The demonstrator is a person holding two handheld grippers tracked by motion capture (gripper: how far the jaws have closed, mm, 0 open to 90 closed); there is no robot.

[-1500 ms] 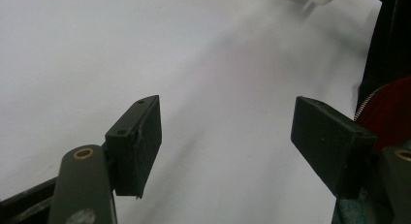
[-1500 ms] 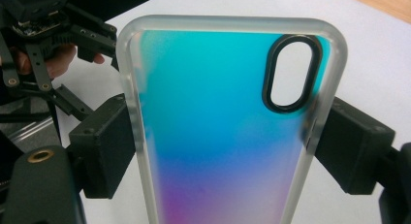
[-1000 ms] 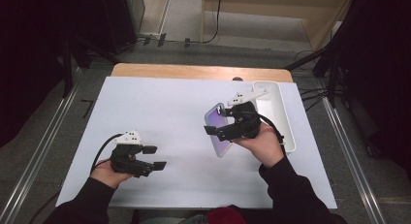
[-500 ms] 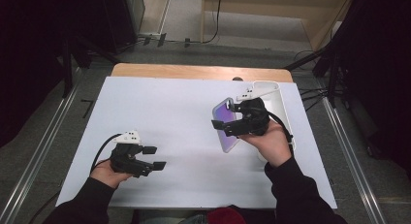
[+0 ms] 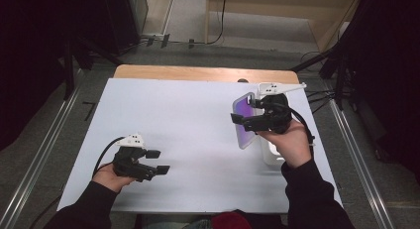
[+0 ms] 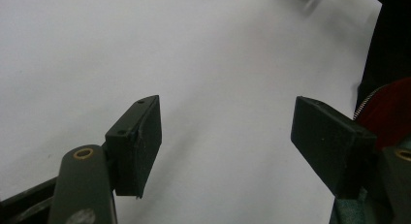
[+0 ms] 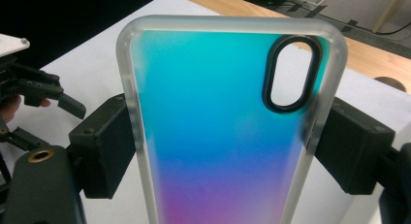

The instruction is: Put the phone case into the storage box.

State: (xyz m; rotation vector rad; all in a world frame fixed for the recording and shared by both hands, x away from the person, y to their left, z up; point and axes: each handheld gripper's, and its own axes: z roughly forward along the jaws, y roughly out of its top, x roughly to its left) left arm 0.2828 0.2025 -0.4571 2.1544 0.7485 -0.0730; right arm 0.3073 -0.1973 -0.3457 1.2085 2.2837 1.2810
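Phone case (image 7: 228, 132), glossy iridescent, frosted rim, oval cutout, clamped in right tongs (image 7: 228, 146).

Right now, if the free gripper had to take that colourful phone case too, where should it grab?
Probably across the two long frosted edges of the phone case, as the right gripper does. They are straight and parallel; the flat back offers no purchase. The left gripper would come from the case's free end.

Counter (image 5: 198, 115): we see a white sheet over a wooden top, whose wood shows along the far edge.
On counter: we note a white tray (image 5: 271, 152) near the right edge.
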